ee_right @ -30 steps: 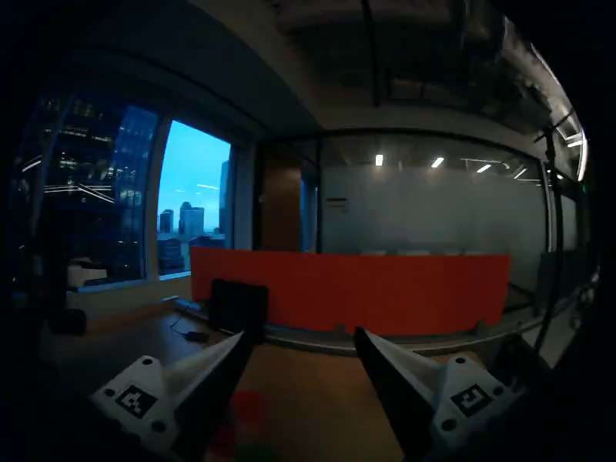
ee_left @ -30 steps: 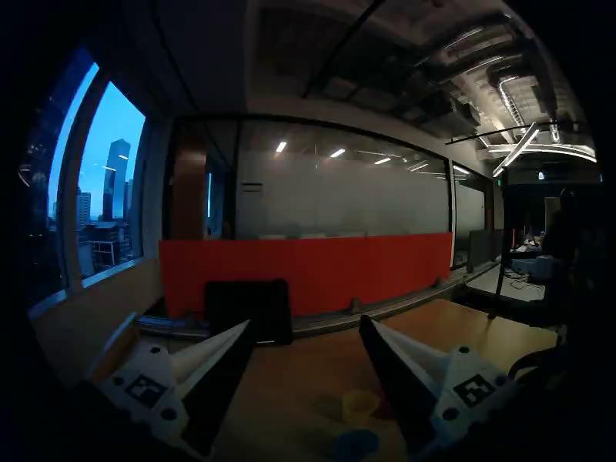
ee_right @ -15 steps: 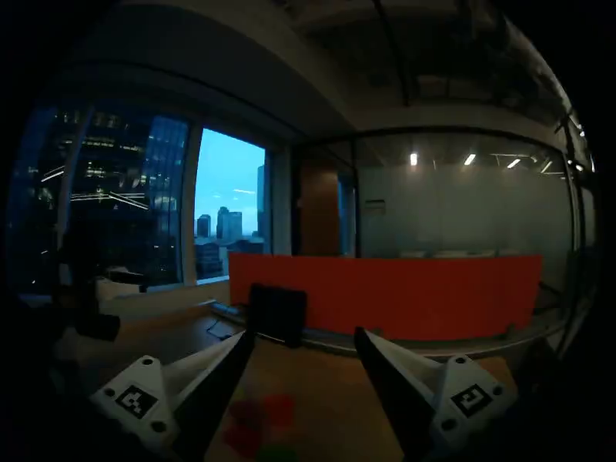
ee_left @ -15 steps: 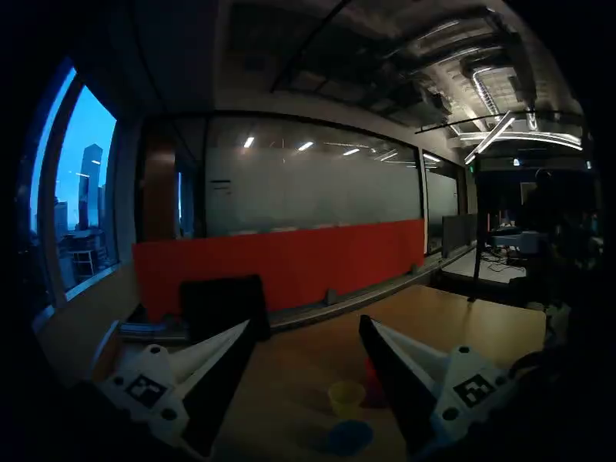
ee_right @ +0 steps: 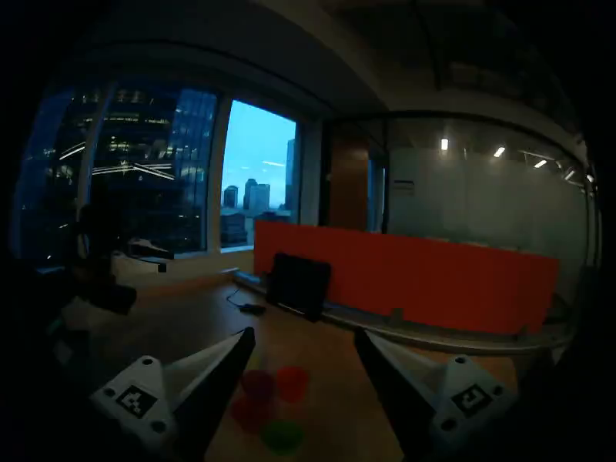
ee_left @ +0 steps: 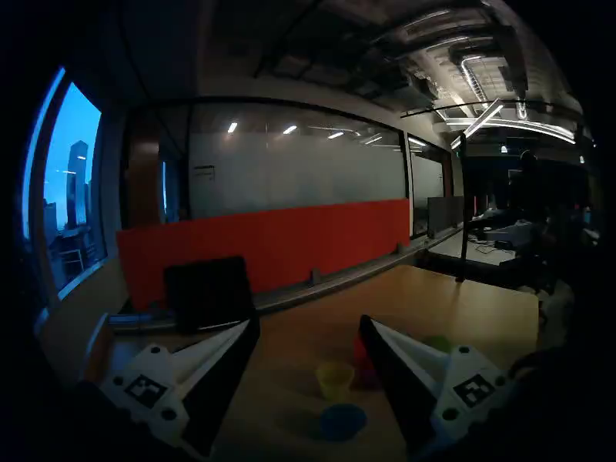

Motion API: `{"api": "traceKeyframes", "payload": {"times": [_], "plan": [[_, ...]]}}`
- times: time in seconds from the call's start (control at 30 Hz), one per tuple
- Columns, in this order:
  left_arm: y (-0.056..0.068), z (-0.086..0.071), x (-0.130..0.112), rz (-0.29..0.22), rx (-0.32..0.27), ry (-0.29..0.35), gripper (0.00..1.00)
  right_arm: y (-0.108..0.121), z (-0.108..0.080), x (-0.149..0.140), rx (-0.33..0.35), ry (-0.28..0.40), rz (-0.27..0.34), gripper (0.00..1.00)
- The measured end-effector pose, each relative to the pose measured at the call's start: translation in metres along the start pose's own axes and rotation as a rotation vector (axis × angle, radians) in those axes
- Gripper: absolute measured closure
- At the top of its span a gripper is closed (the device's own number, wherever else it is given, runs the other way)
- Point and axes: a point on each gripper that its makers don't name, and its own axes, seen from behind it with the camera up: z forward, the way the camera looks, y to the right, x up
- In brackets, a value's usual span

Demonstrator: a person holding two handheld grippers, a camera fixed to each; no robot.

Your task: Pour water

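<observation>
My left claw (ee_left: 308,321) and right claw (ee_right: 304,332) gape wide, empty; since a second ago both have dipped, so the upright yellow cup (ee_left: 335,379) and red cups (ee_right: 292,381) sit higher.

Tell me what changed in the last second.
Both tipped down toward the table: the left claw swung right, so the yellow cup and blue cup rose in its view; the right claw swung left, and the red cups rose too. Both stayed open, holding nothing.
</observation>
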Motion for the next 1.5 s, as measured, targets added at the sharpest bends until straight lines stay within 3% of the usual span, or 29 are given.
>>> {"api": "traceKeyframes", "payload": {"times": [0.5,0.77,1.27,1.5], "plan": [[0.011,0.007,-0.051,-0.003,-0.089,-0.1,0.04,-0.019,0.002,-0.063,0.117,-0.139,-0.079,0.01],[0.012,0.011,-0.08,0.0,-0.111,-0.144,0.04,-0.022,0.007,-0.1,0.147,-0.198,-0.077,0.01],[0.034,0.019,-0.138,-0.003,-0.221,-0.237,0.04,-0.023,0.013,-0.157,0.222,-0.322,-0.092,0.02],[0.036,0.025,-0.166,0.01,-0.236,-0.301,0.04,-0.022,0.014,-0.185,0.238,-0.394,-0.1,0.02]]}}
